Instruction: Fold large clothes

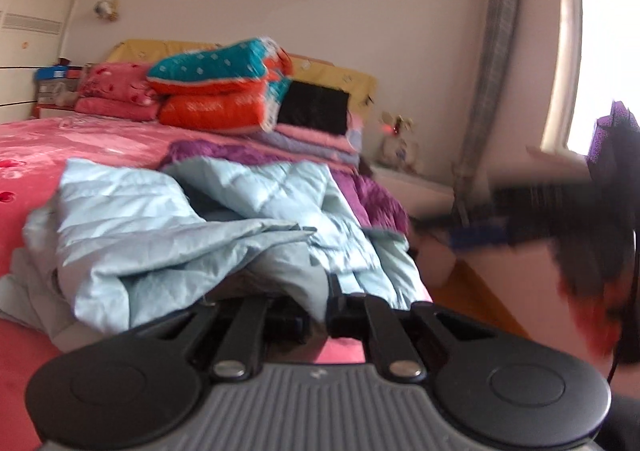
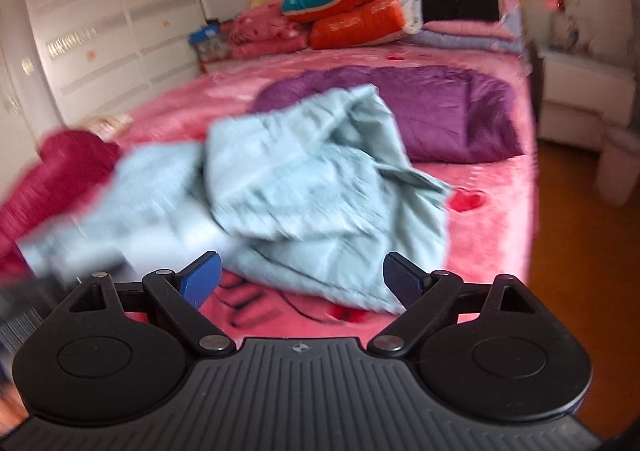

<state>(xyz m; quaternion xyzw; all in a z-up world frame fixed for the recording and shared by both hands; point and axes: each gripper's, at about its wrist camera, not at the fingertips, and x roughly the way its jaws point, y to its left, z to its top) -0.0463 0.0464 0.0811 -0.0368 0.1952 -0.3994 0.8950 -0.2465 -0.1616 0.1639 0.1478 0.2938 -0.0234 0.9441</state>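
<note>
Closest to the lens, the left gripper [image 1: 316, 307] is clenched on a fold of the pale blue quilted jacket [image 1: 200, 227], whose cloth drapes over its fingers and hides the pads. The rest of the jacket lies crumpled on the pink bedspread [image 1: 80, 147] just ahead of this gripper, with a purple quilted garment [image 1: 372, 195] behind it. The right gripper [image 2: 302, 283] is released, its blue pads [image 2: 200, 279] wide apart and empty, and the jacket's near hem lies just in front of them. The jacket looks light, soft and puffy, with a smooth shell that probably slips easily, though the blur makes this uncertain. A good hold would be at a hem or seam, where the cloth is thicker, rather than on the loose middle.
</note>
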